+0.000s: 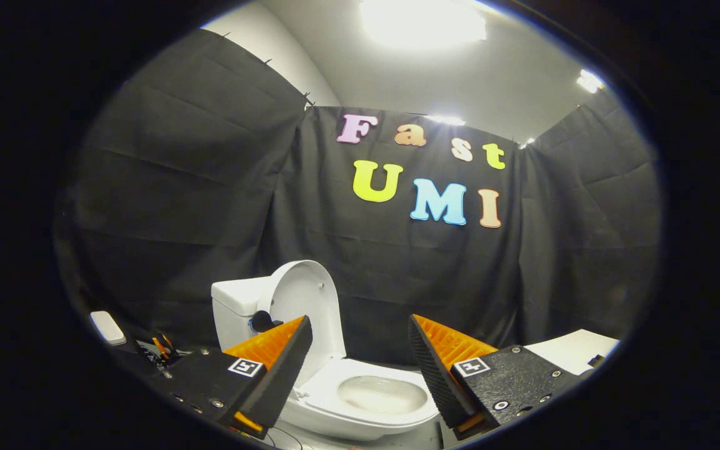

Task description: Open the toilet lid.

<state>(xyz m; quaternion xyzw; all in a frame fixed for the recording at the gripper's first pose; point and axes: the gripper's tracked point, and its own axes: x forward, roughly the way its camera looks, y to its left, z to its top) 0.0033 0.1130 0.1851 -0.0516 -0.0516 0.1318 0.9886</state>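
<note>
Both fingers of the gripper (360, 328) spread, toilet lid (304, 297) upright beyond.

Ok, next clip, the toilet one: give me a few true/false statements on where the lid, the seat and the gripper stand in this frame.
1. The toilet lid stands raised, leaning back toward the tank. True.
2. The gripper is shut on the lid. False: its fingers are spread wide with nothing between them.
3. The seat is down on the bowl. True.
4. The toilet lies behind the fingers' bases. False: it sits just ahead of them, the bowl showing between the fingers.
</note>
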